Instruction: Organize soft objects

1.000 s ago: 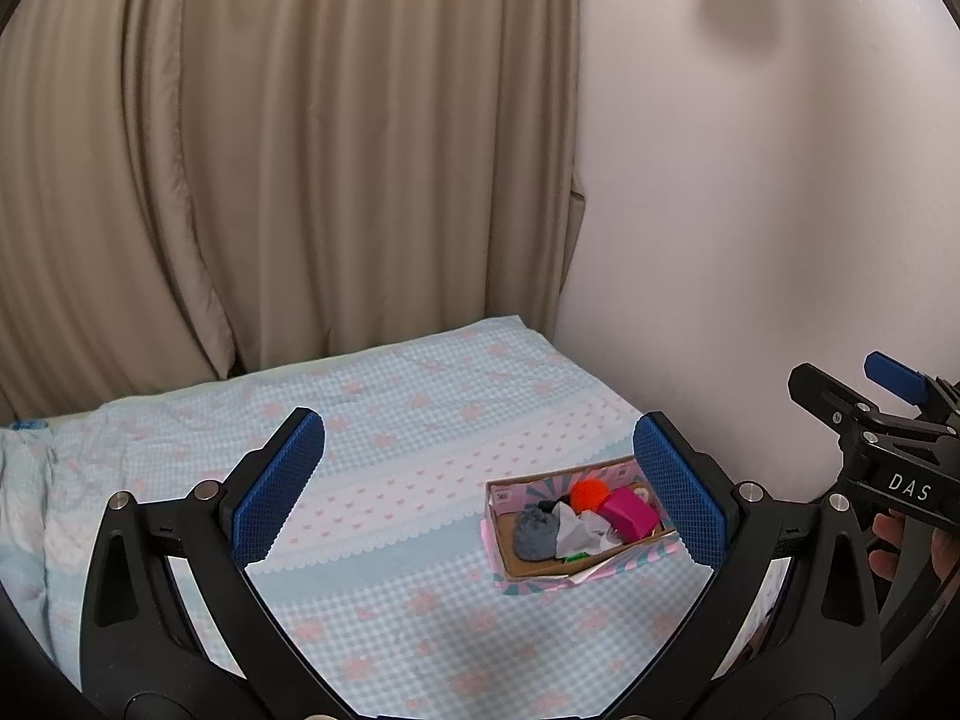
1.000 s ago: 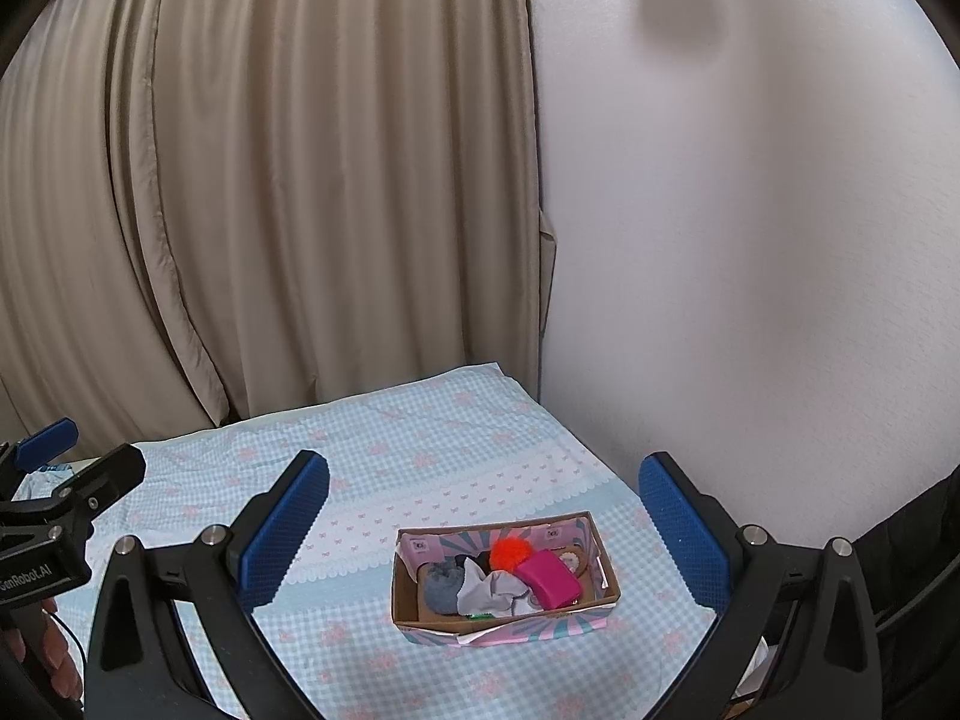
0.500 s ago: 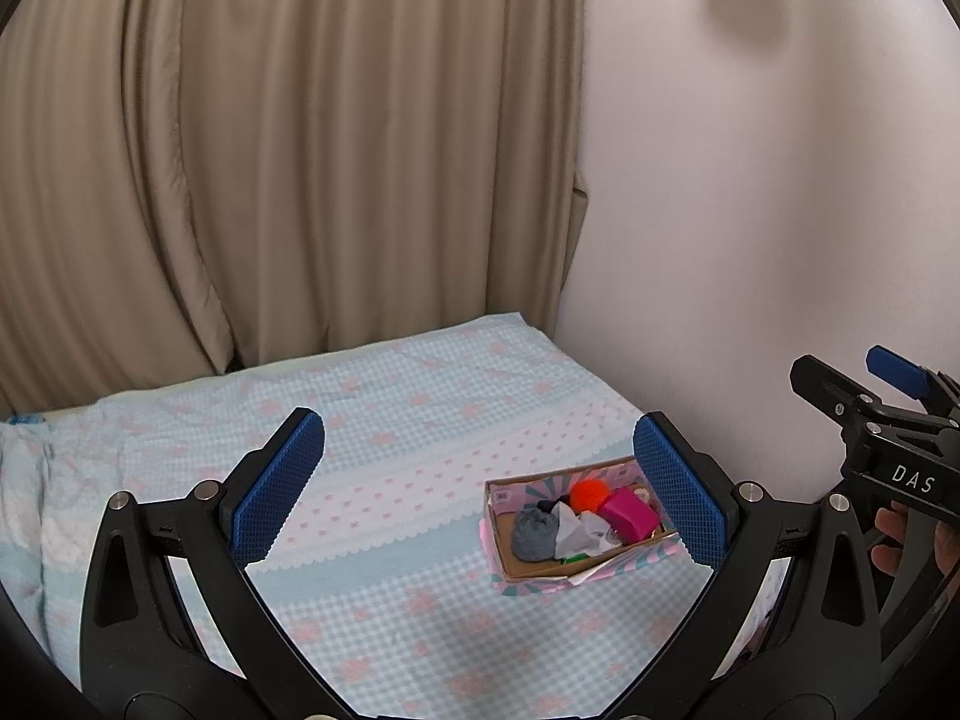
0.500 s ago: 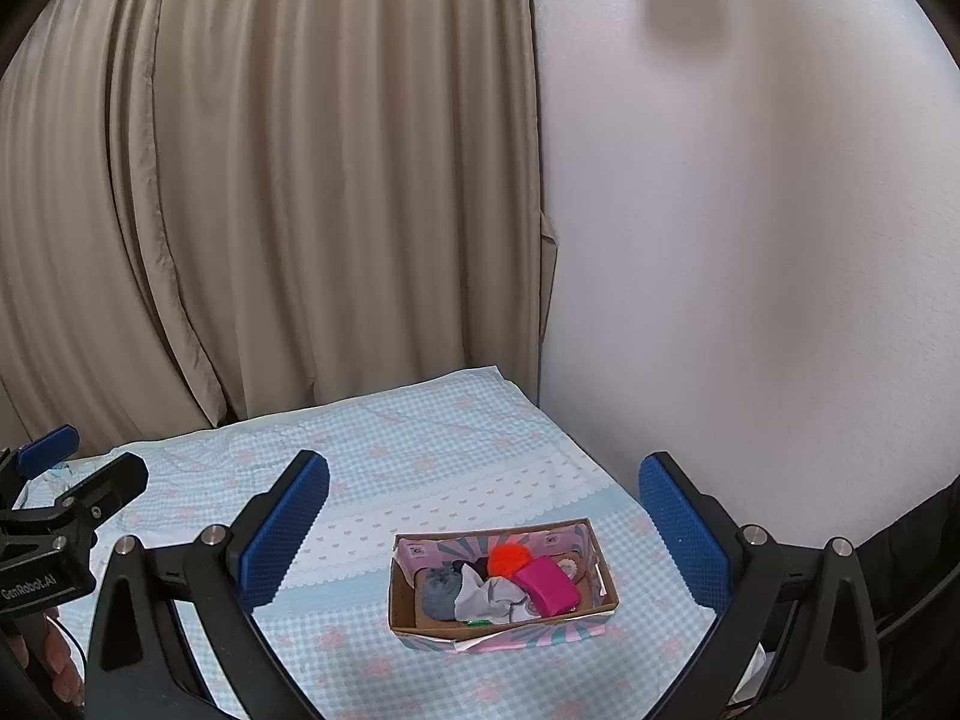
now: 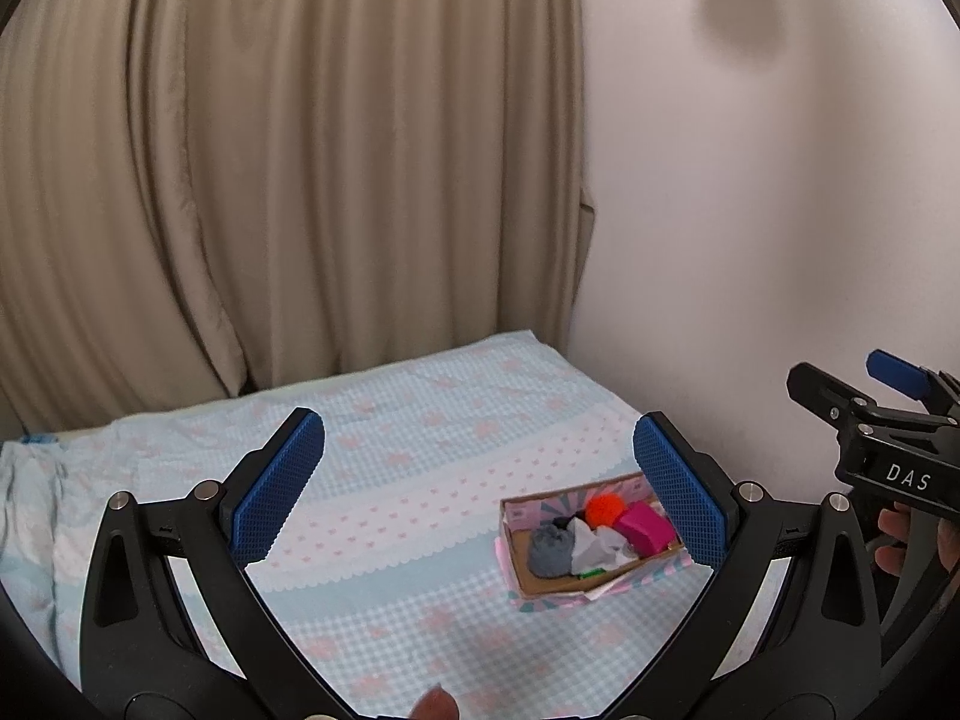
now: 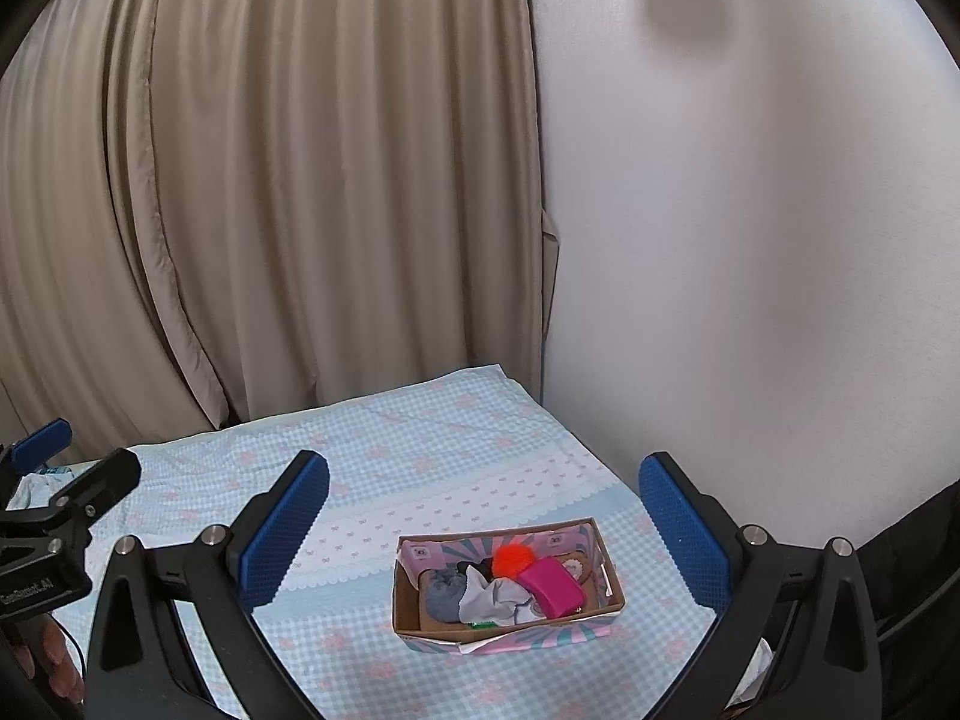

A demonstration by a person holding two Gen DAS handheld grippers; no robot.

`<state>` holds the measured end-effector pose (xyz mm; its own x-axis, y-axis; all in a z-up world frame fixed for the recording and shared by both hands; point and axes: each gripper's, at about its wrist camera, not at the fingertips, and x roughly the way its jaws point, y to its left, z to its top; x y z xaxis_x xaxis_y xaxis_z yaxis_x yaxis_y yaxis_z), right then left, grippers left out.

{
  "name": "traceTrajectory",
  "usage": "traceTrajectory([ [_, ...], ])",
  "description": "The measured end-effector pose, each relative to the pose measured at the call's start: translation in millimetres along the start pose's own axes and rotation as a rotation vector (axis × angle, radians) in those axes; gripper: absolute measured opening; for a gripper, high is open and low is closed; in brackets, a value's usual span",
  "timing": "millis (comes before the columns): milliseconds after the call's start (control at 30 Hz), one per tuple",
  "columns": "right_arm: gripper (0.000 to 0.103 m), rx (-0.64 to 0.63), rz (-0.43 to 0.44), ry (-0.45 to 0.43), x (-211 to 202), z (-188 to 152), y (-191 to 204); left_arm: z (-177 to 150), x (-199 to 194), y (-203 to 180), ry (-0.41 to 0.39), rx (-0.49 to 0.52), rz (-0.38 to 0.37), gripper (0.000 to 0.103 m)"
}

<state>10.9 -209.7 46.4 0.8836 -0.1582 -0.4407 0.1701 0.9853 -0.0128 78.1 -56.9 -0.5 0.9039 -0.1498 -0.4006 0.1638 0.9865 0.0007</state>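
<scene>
Both units raised above the bed (image 6: 420, 450), cameras looking down and forward along the fingers. Left hand-held gripper (image 5: 474, 489): jaws spread wide, nothing between the blue pads. Right hand-held gripper (image 6: 483, 519): same, wide open and empty. The soft objects sit gathered in a small cardboard box (image 6: 507, 624) on the checked sheet, near the bed's wall-side edge: an orange pompom (image 6: 513, 558), a magenta block (image 6: 552, 591), a grey fuzzy piece (image 6: 444, 594), a crumpled white cloth (image 6: 495, 597), with something green showing at the front wall that I cannot identify. I see no loose soft item on the sheet in either view. My reading: the box serves as the collection point, so the things lie as an organized state would want; the same scene would also fit a box about to be emptied and sorted, and I cannot separate the two. Relative position: the box lies ahead of and below the right gripper, roughly centred between its fingers, well apart; from the left gripper it sits off toward its right finger.
</scene>
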Motion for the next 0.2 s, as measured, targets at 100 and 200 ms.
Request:
traceTrajectory([
  [100, 0.103, -0.002, 0.001, 0.009, 3, -1, -1, -1, 4, 1, -0.008, -0.001, 0.024, 0.103],
  [200, 0.103, -0.006, 0.004, 0.034, 12, -3, -1, -3, 10, 2, -0.008, -0.008, 0.033, 0.103],
])
